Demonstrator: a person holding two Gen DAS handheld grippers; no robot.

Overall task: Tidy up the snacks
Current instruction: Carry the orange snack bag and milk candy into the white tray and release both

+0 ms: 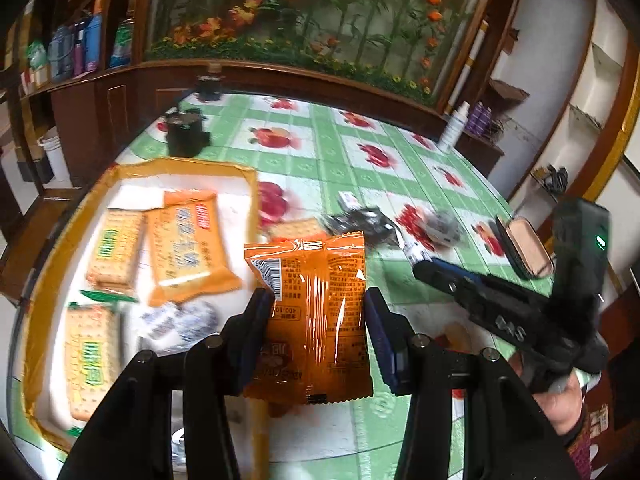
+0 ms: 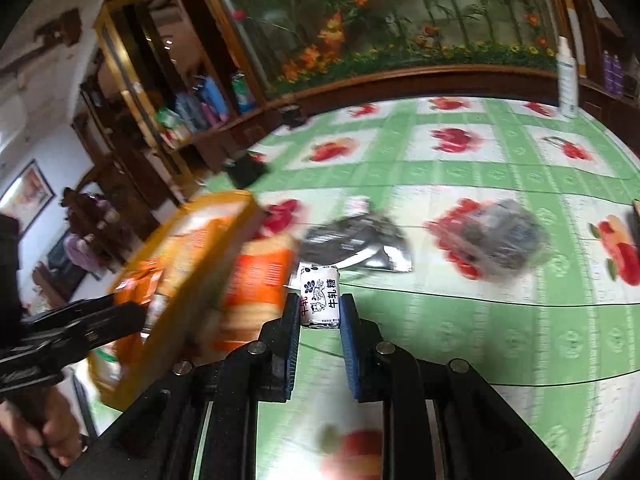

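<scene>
The fingers of the left gripper point(image 1: 318, 312) are standing partly open and pinching an orange snack packet point(image 1: 312, 320) by its two side edges, holding it above the tabletop point(image 1: 360, 152) just beside the right wall of a shallow tray point(image 1: 252, 184). The fingers of the right gripper point(image 2: 320, 316) are standing almost fully together, clamping a small white milk candy point(image 2: 320, 298) upright between their blue pads.

The tray, edged in orange-brown tape, is lying at about nine o'clock from the held packet. Inside it are resting two cracker packs with green labels point(image 1: 114, 248), an orange biscuit packet point(image 1: 188, 248) and some small white wrapped candies point(image 1: 180, 320), blurred.

Out on the green fruit-print cloth, at about one o'clock from the packet, a black-and-silver wrapper point(image 1: 360, 220) and a grey wrapped snack point(image 1: 444, 228) are lying loose, apart from each other.
</scene>
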